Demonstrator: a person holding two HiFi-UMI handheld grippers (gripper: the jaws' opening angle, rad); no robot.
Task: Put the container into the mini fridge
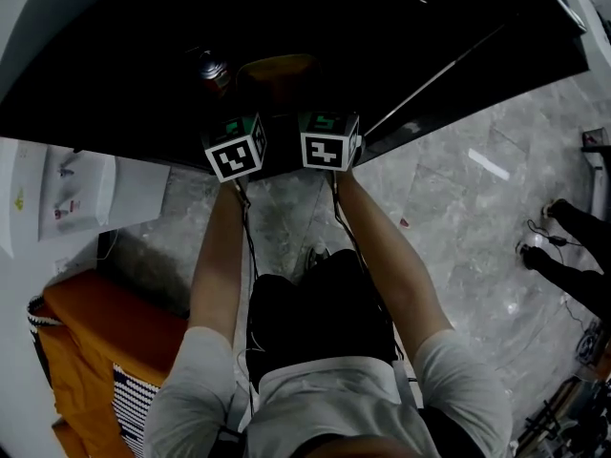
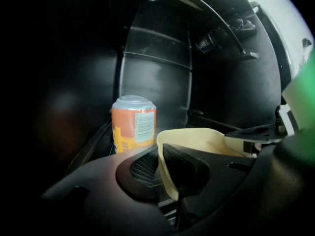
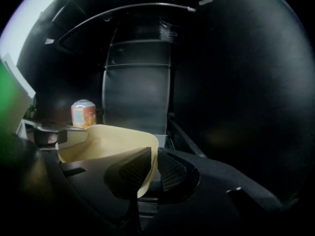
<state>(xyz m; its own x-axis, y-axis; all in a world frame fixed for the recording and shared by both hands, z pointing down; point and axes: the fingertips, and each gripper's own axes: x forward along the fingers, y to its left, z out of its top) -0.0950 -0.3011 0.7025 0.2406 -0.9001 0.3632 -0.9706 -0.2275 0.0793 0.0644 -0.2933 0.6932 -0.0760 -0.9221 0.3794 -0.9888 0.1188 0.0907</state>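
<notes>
fridge interior (image 2: pixel 152 73), orange can (image 2: pixel 133 124), unreadable label (image 2: pixel 144 127)

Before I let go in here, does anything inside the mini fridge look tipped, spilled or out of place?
Nothing stands out. The orange drink can stands upright behind the pale cream plastic container, which the left tongs and right tongs grip by opposite walls. No spill shows.

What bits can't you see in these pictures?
- Head view: the jaws, lost in the mini fridge's darkness.
- Gripper views: the container's underside, covered by the left gripper and right gripper.
- Left gripper view: the can's label print, too small and blurred.
</notes>
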